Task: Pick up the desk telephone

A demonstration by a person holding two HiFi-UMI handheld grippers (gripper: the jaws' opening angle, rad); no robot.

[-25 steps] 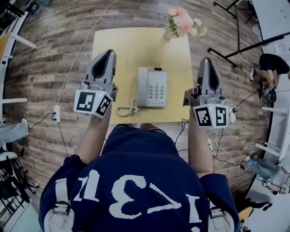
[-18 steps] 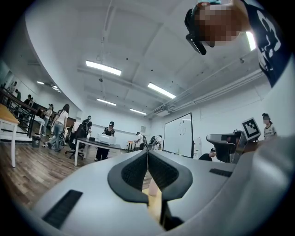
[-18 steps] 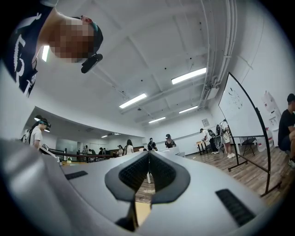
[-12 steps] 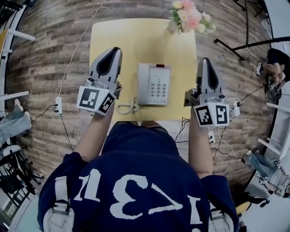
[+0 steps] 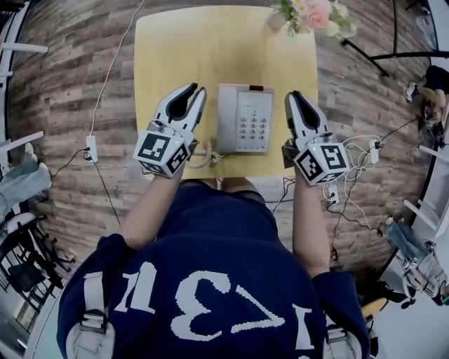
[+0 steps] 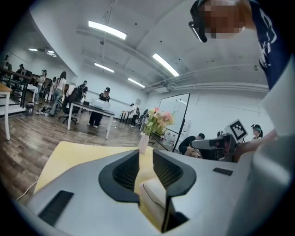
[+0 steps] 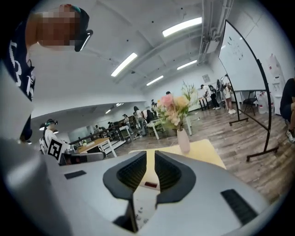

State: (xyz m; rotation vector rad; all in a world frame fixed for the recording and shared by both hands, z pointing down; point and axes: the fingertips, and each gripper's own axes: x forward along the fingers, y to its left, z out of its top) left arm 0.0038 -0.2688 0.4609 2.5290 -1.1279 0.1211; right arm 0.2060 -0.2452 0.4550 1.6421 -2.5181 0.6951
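Left gripper (image 5: 191, 95): it sits over the left part of the desk (image 5: 210, 49), just beside the telephone's left flank, tips pointing away from the person. Its jaws are a slit apart and opening, with nothing between them.

Risk, left side: the handset (image 5: 226, 116) lies along this flank. A gripper pushing in here would likely tip it off its cradle rather than lift the whole set.

Coiled cord (image 5: 202, 156): it is bunched at the telephone's near left corner, close under the left gripper. It could snag a jaw, or drag and tilt the set as it rises.

Telephone (image 5: 244, 119): it lies flat on the near half of the desk, between the two grippers and touching neither as far as can be seen. It is pale grey and boxy, with the handset at left, the keypad (image 5: 249, 127) at right and a small red strip (image 5: 255, 88) on the far edge. The smooth, sloped casing looks slippery to squeeze from the sides.

Right gripper (image 5: 293, 98): it is just beside the telephone's right flank. Its jaws are all but closed and hold nothing.

Risk, right side: uneven pressure from the two sides could spin or slide the set across the desk.

Vase of flowers (image 5: 312, 14): it stands at the far right corner, well apart, and is unlikely to be struck.
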